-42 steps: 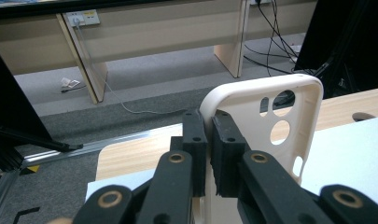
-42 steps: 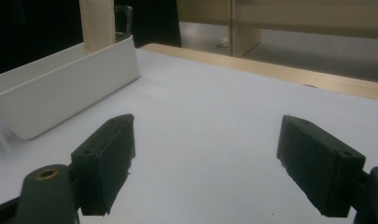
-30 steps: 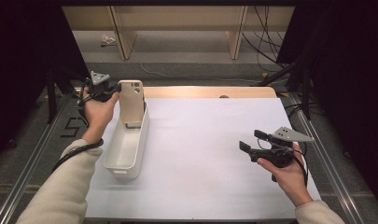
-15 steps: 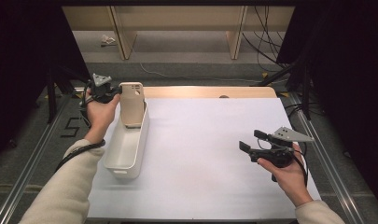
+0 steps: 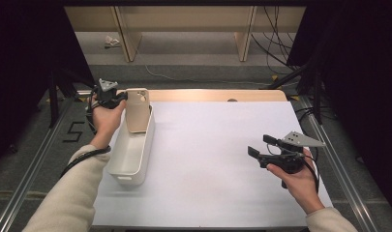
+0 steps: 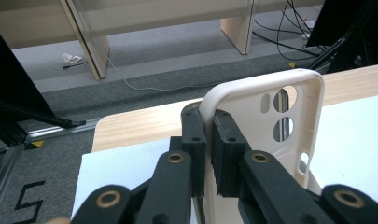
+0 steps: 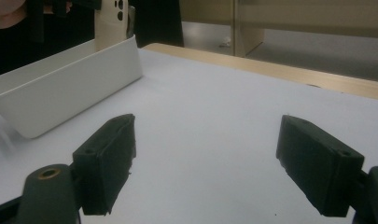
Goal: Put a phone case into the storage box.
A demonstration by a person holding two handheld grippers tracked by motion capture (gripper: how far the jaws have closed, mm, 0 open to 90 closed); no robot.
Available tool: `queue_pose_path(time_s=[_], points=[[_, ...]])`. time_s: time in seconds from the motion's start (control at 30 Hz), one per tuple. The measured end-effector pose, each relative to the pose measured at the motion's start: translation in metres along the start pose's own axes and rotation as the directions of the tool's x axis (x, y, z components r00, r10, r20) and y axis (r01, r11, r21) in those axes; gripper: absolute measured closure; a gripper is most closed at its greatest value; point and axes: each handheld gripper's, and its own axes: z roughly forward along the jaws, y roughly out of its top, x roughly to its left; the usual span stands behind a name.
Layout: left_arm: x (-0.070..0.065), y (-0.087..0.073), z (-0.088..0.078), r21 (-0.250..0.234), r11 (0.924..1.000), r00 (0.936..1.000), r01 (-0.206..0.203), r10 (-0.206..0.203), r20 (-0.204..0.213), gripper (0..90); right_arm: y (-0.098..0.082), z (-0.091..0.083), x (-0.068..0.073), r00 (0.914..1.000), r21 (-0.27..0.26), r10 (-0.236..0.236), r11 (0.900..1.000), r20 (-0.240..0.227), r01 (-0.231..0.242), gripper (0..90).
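Note:
A beige phone case (image 5: pixel 137 109) with camera cut-outs stands upright at the far end of a white bin (image 5: pixel 130 150) on the table's left. My left gripper (image 5: pixel 120 96) is shut on the case's upper left edge. In the left gripper view both black pads (image 6: pixel 194 144) pinch the rim of the phone case (image 6: pixel 275 116). My right gripper (image 5: pixel 256 147) hovers low over the white mat at the right, its jaws wide open with nothing between them (image 7: pixel 205 163). In the right gripper view the bin (image 7: pixel 60 88) and the case (image 7: pixel 113 21) stand far left.
A white mat (image 5: pixel 208 145) covers most of the wooden table (image 5: pixel 218 94). Beyond the far edge lie grey floor, shelf legs (image 5: pixel 244 29) and cables. Metal rails (image 5: pixel 339 159) run along both sides of the table.

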Motion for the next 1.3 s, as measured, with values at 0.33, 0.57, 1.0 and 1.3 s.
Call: queue_pose_path(time_s=[0.33, 0.57, 1.0, 1.3], points=[[-0.001, -0.004, 0.007, 0.017, 0.9998, 0.9998, -0.012, 0.013, -0.017, 83.4, 0.0, 0.0, 0.0, 1.0, -0.002, 0.0, 1.0, 0.002, 0.0, 20.8], [0.001, -0.008, 0.01, 0.033, 0.9994, 0.9992, -0.007, 0.008, -0.04, 79.2, 0.0, 0.0, 0.0, 1.0, -0.003, 0.0, 1.0, 0.002, 0.0, 20.7], [0.007, -0.015, 0.009, 0.058, 0.9983, 0.9989, -0.008, 0.01, -0.045, 71.9, 0.0, 0.0, 0.0, 1.0, -0.001, -0.002, 1.0, 0.003, 0.002, 20.7], [0.004, -0.017, 0.004, 0.054, 0.9984, 0.9994, -0.015, 0.017, -0.03, 61.6, 0.0, 0.0, 0.0, 1.0, -0.001, -0.001, 1.0, 0.004, 0.001, 20.6]])
